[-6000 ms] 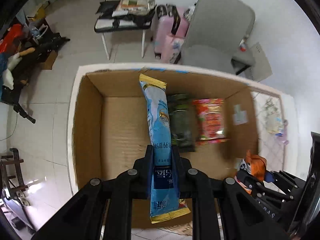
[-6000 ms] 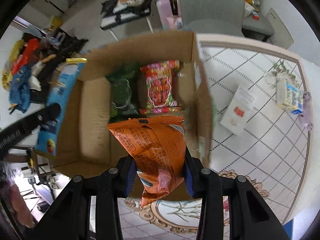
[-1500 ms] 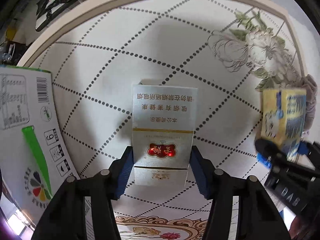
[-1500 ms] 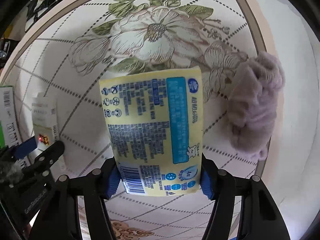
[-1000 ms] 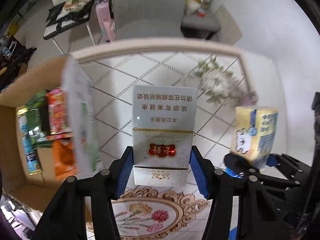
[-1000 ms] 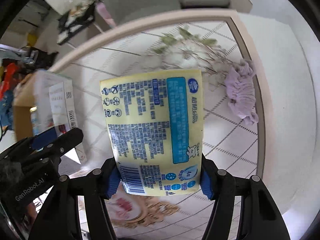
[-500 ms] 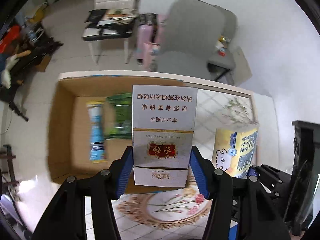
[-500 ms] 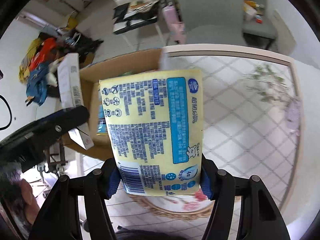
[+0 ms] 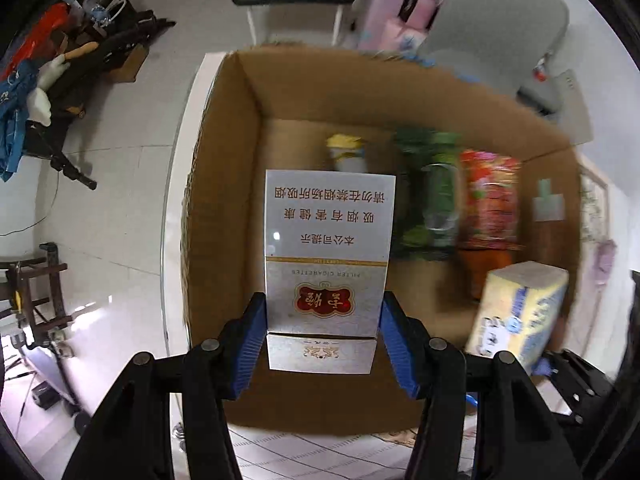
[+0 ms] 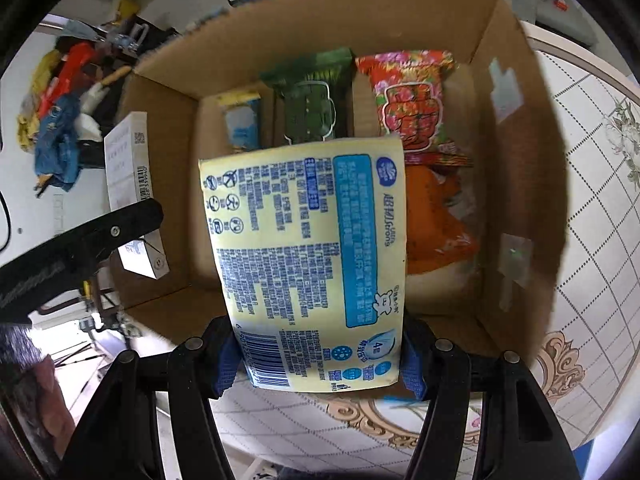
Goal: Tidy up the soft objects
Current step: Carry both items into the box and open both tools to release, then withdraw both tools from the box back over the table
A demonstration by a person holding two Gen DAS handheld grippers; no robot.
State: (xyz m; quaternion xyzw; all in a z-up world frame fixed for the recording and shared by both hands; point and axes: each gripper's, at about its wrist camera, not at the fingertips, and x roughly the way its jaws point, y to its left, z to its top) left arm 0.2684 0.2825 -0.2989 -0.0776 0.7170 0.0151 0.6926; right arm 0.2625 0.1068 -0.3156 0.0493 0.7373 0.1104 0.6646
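My left gripper [image 9: 323, 344] is shut on a silver cigarette pack [image 9: 326, 248] and hangs over the left part of an open cardboard box [image 9: 224, 200]. In the right wrist view my right gripper [image 10: 318, 354] is shut on a yellow tissue pack [image 10: 308, 256] above the middle of the box [image 10: 520, 184]. Inside the box lie a blue snack pack [image 10: 240, 124], a green pack [image 10: 314, 100], a red pack [image 10: 412, 96] and an orange pack [image 10: 436, 216]. The yellow tissue pack [image 9: 516, 312] shows at the right of the left wrist view, the cigarette pack [image 10: 126, 172] at the left of the right wrist view.
The box stands at the left end of a patterned table [image 10: 592, 240]. A purple soft thing [image 9: 604, 260] lies on the table past the box's right wall. A grey chair [image 9: 500, 20], a pink bag [image 9: 392, 20] and floor clutter [image 9: 40, 72] lie beyond the table.
Both grippers have carried their packs leftward from over the table to above the open box. Each grip stays the same.
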